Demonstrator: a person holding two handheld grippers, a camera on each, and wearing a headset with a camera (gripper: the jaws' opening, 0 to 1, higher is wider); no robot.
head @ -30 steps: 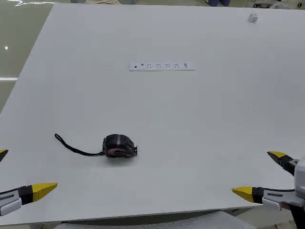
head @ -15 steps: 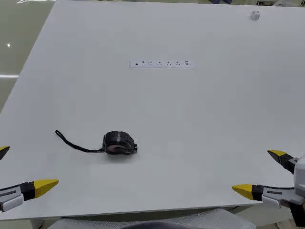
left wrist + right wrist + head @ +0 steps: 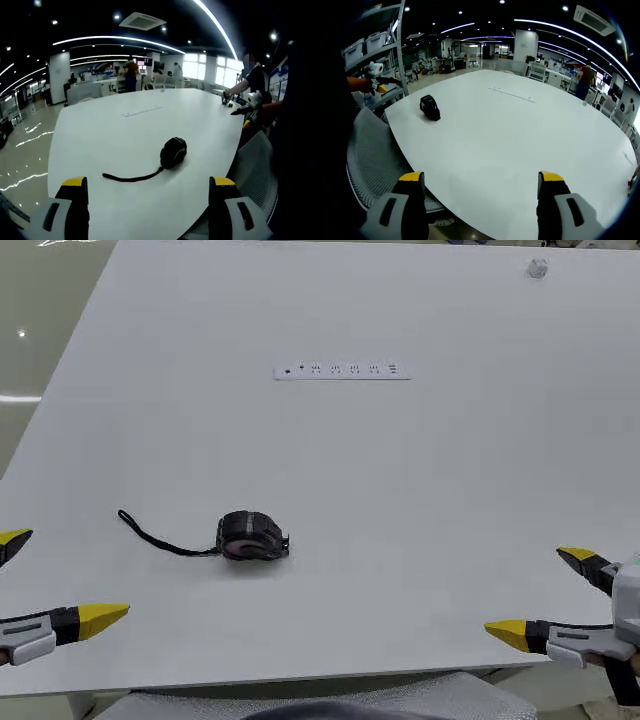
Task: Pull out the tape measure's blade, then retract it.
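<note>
At the near edge of the table (image 3: 450, 490), the left gripper (image 3: 65, 575) and the right gripper (image 3: 533, 592) hover with jaws spread wide. Both are empty and touch nothing.

Task status:
1. The tape measure (image 3: 252, 537) lies on the near left part of the table, nearer the left gripper and well apart from the right gripper.
2. Its black wrist strap (image 3: 160, 540) trails to the left.
3. No blade is visible outside the case. By this evidence, 0 of the 2 steps are done: pulling out and retracting both remain.

The left gripper view shows the tape measure (image 3: 173, 151) ahead of the open jaws.

Surface and room:
- The table is white and plain. A white power strip (image 3: 342, 370) lies flat at the far centre, and a small pale object (image 3: 537, 269) sits at the far right.
- A mesh chair (image 3: 375, 160) stands at the near edge.
- The room is a large open hall with a glossy floor (image 3: 40, 340), ceiling light strips and shelving (image 3: 375, 45).
</note>
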